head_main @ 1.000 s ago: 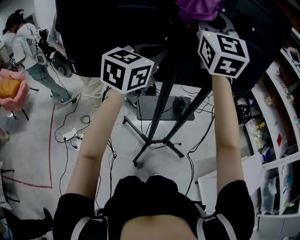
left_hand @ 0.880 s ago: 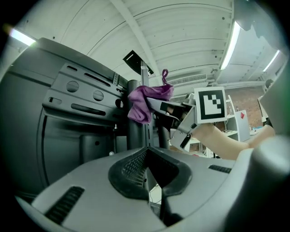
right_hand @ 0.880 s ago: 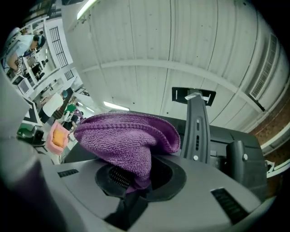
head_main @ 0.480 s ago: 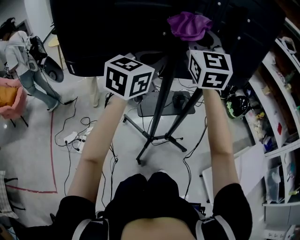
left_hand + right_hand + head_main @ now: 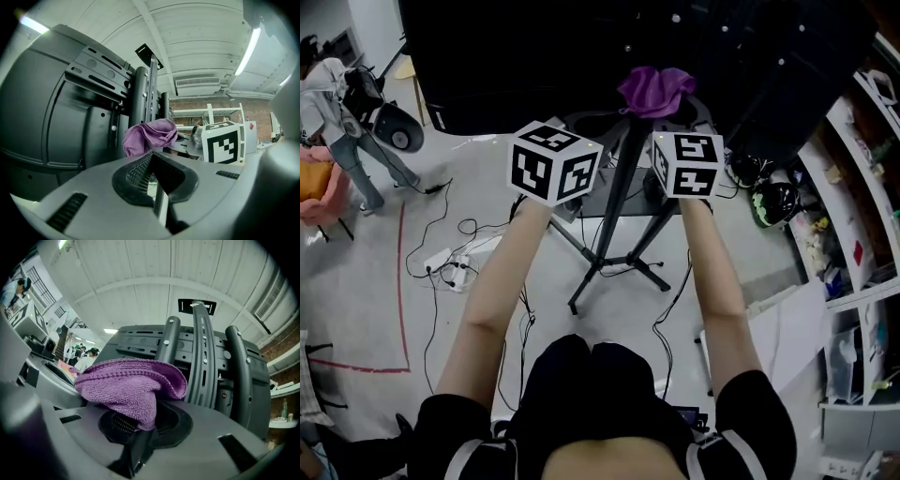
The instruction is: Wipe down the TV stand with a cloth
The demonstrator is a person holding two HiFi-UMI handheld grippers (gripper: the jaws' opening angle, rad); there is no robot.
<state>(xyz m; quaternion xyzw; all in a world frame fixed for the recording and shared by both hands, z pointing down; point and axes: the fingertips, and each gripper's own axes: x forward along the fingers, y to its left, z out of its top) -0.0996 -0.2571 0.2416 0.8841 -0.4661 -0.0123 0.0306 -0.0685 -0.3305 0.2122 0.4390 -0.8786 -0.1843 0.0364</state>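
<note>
Left gripper view: the left gripper (image 5: 154, 187) has its jaws together on nothing and points at the column of the TV stand (image 5: 145, 103), with the purple cloth (image 5: 150, 136) just ahead. Right gripper view: the right gripper (image 5: 136, 432) pinches that cloth, which bunches just in front of the stand's slotted mounting rails. Head view: the cloth is at the top of the pole, with the legs well below. Wiping looks barely begun; the pole and legs are probably still to do
</note>
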